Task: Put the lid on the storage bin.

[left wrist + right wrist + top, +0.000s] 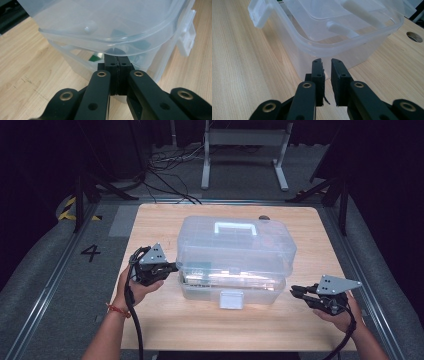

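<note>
At the box's left end | my left gripper [172, 267] clenched under the lid [235, 240], holding nothing | right gripper [295, 291] slightly parted, empty | risk: lid slips off, drops shut.

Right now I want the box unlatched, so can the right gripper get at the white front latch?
Probably yes. The right gripper hangs off the clear box's right end, nothing held, and bare table lies between it and the latch. The left gripper is at the far end, out of the way.
</note>
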Action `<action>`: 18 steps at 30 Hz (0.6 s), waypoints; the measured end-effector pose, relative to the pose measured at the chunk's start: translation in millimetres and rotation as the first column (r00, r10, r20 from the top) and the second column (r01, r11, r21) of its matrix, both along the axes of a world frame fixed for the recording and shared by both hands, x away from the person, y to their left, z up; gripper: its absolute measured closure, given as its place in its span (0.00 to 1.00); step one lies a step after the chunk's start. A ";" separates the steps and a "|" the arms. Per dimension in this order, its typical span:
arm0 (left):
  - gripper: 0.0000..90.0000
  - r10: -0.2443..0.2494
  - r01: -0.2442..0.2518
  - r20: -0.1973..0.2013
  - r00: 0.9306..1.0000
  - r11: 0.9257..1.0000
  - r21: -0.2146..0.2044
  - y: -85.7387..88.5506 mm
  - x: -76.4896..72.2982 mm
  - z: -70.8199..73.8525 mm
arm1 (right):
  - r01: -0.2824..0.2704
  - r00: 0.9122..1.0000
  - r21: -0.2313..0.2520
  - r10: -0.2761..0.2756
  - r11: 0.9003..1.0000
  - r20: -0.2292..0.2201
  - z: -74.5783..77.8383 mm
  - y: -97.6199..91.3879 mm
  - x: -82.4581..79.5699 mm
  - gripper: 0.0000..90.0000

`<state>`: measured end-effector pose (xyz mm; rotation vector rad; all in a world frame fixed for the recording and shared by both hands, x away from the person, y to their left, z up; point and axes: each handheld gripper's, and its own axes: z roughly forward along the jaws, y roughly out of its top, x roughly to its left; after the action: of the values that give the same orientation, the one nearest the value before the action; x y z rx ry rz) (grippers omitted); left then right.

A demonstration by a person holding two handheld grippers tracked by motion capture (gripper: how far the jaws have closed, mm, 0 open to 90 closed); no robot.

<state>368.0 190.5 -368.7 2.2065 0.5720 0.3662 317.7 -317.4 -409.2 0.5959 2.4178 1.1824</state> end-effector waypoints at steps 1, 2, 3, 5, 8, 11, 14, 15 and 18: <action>1.00 -0.001 0.001 0.004 1.000 1.000 0.012 0.1 -0.6 -1.2 | 0.001 1.000 0.000 -0.001 1.000 0.001 0.0 0.1 -0.2 0.91; 1.00 -0.003 0.003 -0.006 1.000 1.000 0.017 0.2 -1.2 -2.2 | 0.004 1.000 -0.001 -0.004 1.000 -0.003 0.0 0.1 -0.7 0.91; 1.00 -0.002 0.002 -0.008 1.000 1.000 0.023 0.6 -1.9 -3.9 | 0.004 1.000 0.000 -0.004 1.000 -0.002 0.1 0.0 -0.7 0.91; 1.00 0.001 -0.001 -0.009 1.000 1.000 0.029 1.4 -2.7 -6.1 | 0.003 1.000 0.002 -0.003 1.000 0.003 0.2 -0.4 -0.2 0.91; 1.00 0.002 -0.001 -0.021 1.000 0.999 0.055 2.5 -3.6 -9.8 | 0.007 1.000 0.000 -0.007 1.000 -0.004 0.0 -0.1 -0.4 0.90; 1.00 0.006 -0.003 -0.023 1.000 0.995 0.100 1.9 -4.3 -14.2 | 0.004 1.000 -0.001 -0.004 1.000 -0.006 -0.2 0.4 -0.5 0.91; 1.00 0.017 -0.013 -0.033 0.999 0.993 0.119 2.4 -3.9 -19.2 | 0.002 1.000 -0.005 -0.002 1.000 -0.009 -0.6 0.6 -0.2 0.91; 1.00 0.021 -0.015 -0.037 0.999 0.991 0.132 2.8 -3.8 -20.0 | 0.000 1.000 -0.008 0.000 1.000 -0.005 -0.9 0.4 0.4 0.91; 1.00 0.023 -0.018 -0.051 0.998 0.994 0.104 6.0 -4.5 -23.0 | 0.003 1.000 -0.008 -0.003 1.000 -0.010 -1.2 -0.1 0.5 0.92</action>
<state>363.4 196.5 -391.7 2.3167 0.6165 0.3572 318.2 -317.5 -410.3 0.6044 2.4272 1.1712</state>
